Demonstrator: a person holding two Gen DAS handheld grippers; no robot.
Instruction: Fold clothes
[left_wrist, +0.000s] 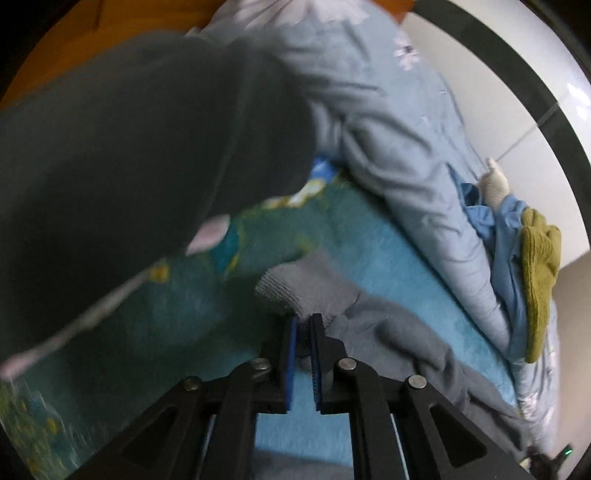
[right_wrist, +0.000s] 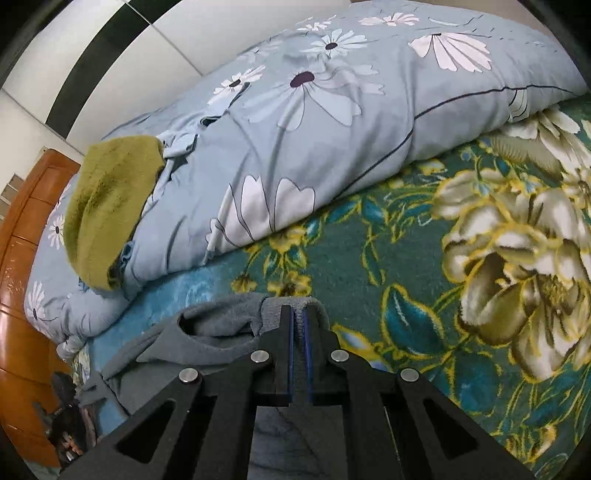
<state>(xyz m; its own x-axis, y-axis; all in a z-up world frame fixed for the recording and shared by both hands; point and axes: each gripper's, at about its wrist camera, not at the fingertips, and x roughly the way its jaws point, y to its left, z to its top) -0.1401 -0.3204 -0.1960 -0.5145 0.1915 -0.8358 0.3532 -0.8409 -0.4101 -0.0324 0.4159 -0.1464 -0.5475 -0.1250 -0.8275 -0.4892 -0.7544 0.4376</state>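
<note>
Both the left gripper and right gripper clench a grey sweater on the floral bed, apparently readying a fold.

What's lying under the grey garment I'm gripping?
Under the grey garment lies the teal floral blanket, visible all around it. Both tongs, left and right, pinch its edge. Whatever sits beneath its middle is covered.

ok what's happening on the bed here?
A person with a gripper in each hand is folding a grey sweater on the green floral blanket. The left gripper and right gripper are each shut on a ribbed edge of it. A blue flowered quilt with an olive garment lies behind.
</note>
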